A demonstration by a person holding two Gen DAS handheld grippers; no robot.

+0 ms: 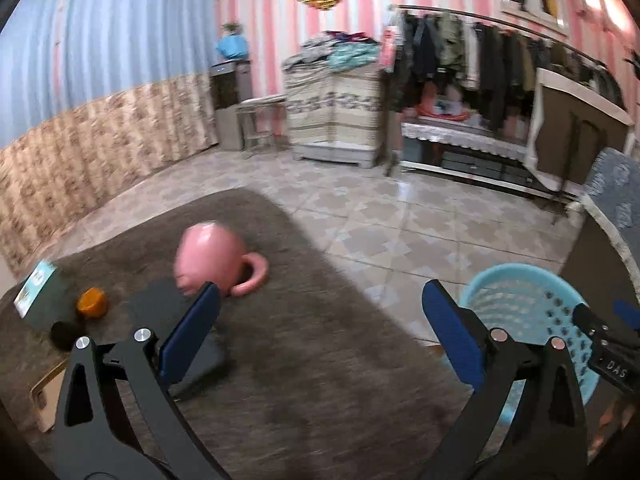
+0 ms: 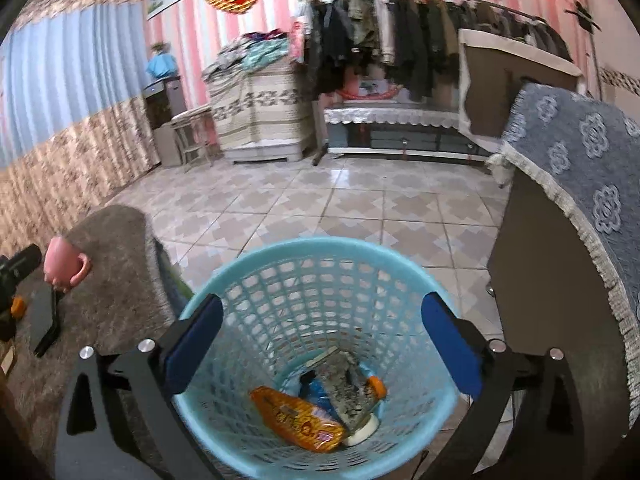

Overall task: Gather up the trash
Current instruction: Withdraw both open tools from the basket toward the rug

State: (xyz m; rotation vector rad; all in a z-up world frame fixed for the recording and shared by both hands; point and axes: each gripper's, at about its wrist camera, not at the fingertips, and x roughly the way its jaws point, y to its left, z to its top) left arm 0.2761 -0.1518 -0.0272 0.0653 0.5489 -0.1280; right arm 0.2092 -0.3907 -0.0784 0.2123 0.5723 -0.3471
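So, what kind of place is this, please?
Most likely a room in a home, used for living and for storing clothes. A rack of hanging clothes stands by the striped wall, folded clothes lie piled on a covered cabinet, and the tiled floor has a rug.

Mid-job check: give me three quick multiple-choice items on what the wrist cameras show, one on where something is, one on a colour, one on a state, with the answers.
1. Where does the orange snack wrapper lie?
A. on the brown rug
B. at the bottom of the light blue perforated plastic basket
C. on the tiled floor

2. What colour is the ceramic mug on the brown shaggy rug?
A. pink
B. green
C. white

3. How do the right gripper jaws stand?
A. shut on a bottle
B. shut on nothing
C. open, with nothing between them

Answers:
1 B, the wrapper rests among other rubbish inside the basket.
2 A, the mug is pink in both views.
3 C, both blue pads stand wide apart above the basket's mouth.
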